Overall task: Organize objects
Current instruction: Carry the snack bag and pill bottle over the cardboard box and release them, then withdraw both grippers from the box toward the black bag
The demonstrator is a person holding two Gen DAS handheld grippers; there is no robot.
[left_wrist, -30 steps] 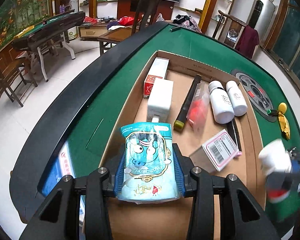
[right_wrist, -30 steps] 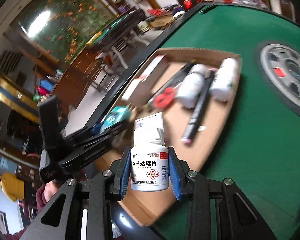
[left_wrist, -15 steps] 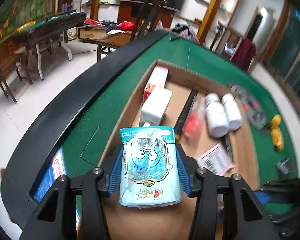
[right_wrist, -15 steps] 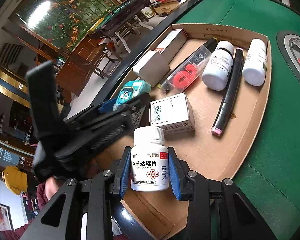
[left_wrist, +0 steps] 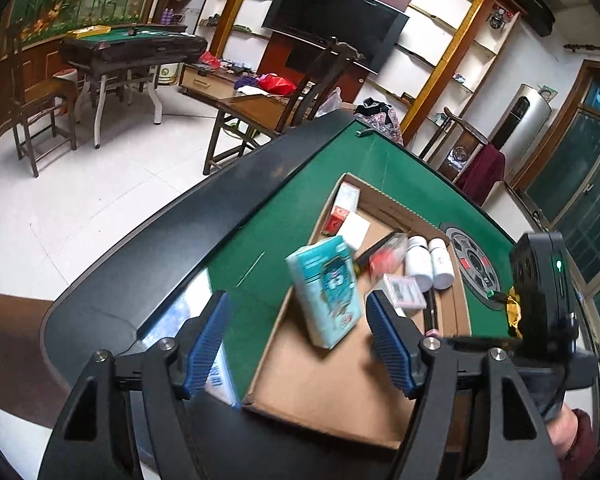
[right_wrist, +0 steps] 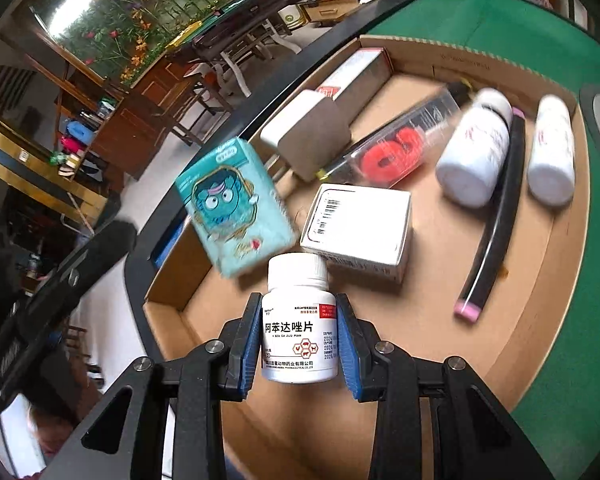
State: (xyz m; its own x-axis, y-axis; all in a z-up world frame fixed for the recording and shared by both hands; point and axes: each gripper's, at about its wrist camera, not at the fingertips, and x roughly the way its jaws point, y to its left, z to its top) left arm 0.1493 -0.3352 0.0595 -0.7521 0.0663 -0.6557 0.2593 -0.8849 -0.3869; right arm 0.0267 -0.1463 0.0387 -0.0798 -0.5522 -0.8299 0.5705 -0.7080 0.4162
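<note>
The left gripper has just been opening its jaws, and the blue ribbed pads now stand wide apart with no contact on the pale teal tissue pack printed with a cartoon face. That pack sits tilted and motion-blurred between the pads, above the near-left part of the shallow brown cardboard tray — whether it touches the tray floor cannot be told. In the right wrist view the same tissue pack leans near the tray's left wall, just beside a white rectangular carton with a barcode label.

The right gripper is clenched on a small white plastic medicine bottle with a red-and-black Chinese label, both pads pressed against its sides, the bottle upright and held over the near end of the tray.

Further back in the tray lie a white block-shaped charger, a long red-and-white box along the left wall, a clear packet holding red rings, two white bottles on their sides (a long black pen with a pink end lies between them), and the second bottle nearest the right wall.

The tray rests on a green felt game table with a black padded rim. The other handheld gripper's black body shows at the right of the left wrist view — with a hand beneath it.
</note>
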